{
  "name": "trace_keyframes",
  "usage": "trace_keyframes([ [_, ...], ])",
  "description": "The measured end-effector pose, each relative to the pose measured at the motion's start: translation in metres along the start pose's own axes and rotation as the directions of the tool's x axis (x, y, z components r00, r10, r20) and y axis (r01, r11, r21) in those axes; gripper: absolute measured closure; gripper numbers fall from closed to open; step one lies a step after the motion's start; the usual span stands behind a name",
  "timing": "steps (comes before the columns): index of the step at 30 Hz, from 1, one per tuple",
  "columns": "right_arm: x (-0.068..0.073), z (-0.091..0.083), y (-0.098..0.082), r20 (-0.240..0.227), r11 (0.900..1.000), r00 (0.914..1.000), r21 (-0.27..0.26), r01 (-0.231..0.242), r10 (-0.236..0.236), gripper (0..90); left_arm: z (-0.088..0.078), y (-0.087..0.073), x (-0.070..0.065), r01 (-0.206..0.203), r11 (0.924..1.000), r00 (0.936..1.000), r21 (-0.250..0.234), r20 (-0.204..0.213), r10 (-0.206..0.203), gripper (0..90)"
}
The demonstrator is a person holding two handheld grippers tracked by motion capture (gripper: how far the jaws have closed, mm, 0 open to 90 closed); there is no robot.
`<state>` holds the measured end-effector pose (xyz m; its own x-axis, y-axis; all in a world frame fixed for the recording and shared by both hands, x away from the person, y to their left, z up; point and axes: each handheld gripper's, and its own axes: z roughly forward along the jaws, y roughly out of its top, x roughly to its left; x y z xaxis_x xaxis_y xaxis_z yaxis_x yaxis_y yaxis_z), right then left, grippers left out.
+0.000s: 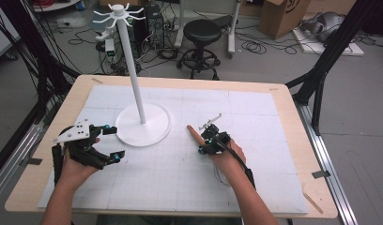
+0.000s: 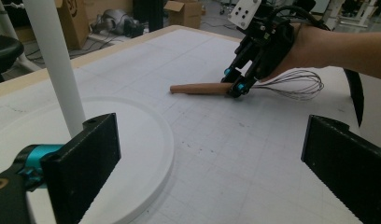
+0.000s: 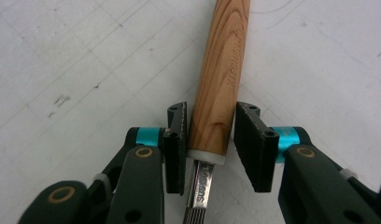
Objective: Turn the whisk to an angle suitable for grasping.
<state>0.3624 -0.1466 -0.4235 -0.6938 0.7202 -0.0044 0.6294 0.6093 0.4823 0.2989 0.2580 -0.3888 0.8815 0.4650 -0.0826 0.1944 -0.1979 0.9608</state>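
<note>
A whisk lies on the white mat, its wooden handle (image 1: 195, 135) (image 2: 198, 88) (image 3: 221, 70) pointing to the far left and its wire loops (image 2: 291, 84) under the person's right hand. My right gripper (image 1: 202, 145) (image 2: 234, 80) (image 3: 209, 112) is lowered over the handle's wire end, one jaw on each side. The left pad looks against the wood and a thin gap shows at the right pad. My left gripper (image 1: 112, 143) (image 2: 212, 172) rests open at the mat's left with nothing between its jaws.
A white hanging stand has its round base (image 1: 128, 133) (image 2: 146, 140) between the grippers, nearer the left one. Its tall pole (image 1: 133, 70) (image 2: 53, 60) ends in hooks on top. A stool (image 1: 201, 33), boxes and cables lie beyond the table's far edge.
</note>
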Motion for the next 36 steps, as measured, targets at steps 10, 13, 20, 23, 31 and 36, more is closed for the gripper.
trace_keyframes([
  [10, -0.013, -0.015, 0.002, -0.079, 0.993, 0.9939, -0.088, -0.084, 0.077, 50.2, 0.0, 0.0, 0.0, -0.002, 1.0, 1.0, -0.001, 0.0, 0.002, 5.3],
  [13, -0.015, -0.017, 0.005, -0.082, 0.99, 0.9923, -0.102, -0.102, 0.093, 47.1, 0.0, 0.0, 0.0, -0.002, 1.0, 1.0, -0.001, 0.0, 0.002, 5.3],
  [20, -0.005, 0.006, 0.01, -0.055, 0.998, 0.9965, 0.026, -0.062, 0.063, 56.6, 0.0, 0.0, 0.0, -0.002, 1.0, 1.0, 0.001, -0.002, 0.002, 5.3],
  [23, 0.004, 0.005, 0.012, 0.005, 0.999, 0.9995, 0.041, -0.031, 0.03, 65.9, -0.001, 0.0, 0.001, -0.005, 1.0, 1.0, 0.002, -0.003, 0.005, 5.2],
  [31, 0.008, 0.001, 0.014, 0.031, 0.993, 0.996, 0.082, 0.081, -0.084, 71.0, -0.003, 0.001, 0.0, -0.005, 1.0, 1.0, -0.004, -0.006, 0.005, 5.2],
  [36, 0.006, -0.012, 0.015, 0.029, 0.996, 0.9956, -0.022, 0.09, -0.089, 71.0, -0.004, 0.001, 0.001, -0.005, 1.0, 1.0, -0.007, -0.007, 0.005, 5.2],
])
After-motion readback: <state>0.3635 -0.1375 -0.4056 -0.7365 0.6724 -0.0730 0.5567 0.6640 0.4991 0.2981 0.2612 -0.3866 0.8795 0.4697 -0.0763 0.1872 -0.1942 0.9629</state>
